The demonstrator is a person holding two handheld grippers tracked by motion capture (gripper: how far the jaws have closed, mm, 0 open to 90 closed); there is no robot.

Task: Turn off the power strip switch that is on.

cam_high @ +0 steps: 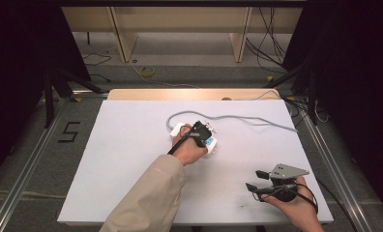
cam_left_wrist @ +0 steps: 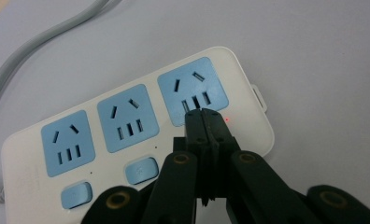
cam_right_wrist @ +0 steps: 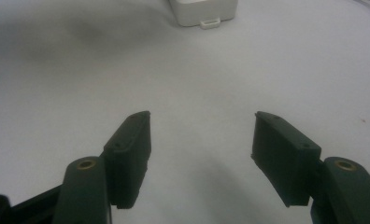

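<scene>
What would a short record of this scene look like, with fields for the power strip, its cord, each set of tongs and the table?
power strip: white power strip, three blue sockets, two blue switches showing, small red light lit, lying flat
cord: grey cord curving across the table to the right
left tongs: left tongs closed, tips at the end socket beside the red light
right tongs: right tongs open, empty, above bare tabletop near the front right
table: white table

One power strip (cam_left_wrist: pixel 136 135), two tongs (cam_left_wrist: pixel 205 114)
</scene>
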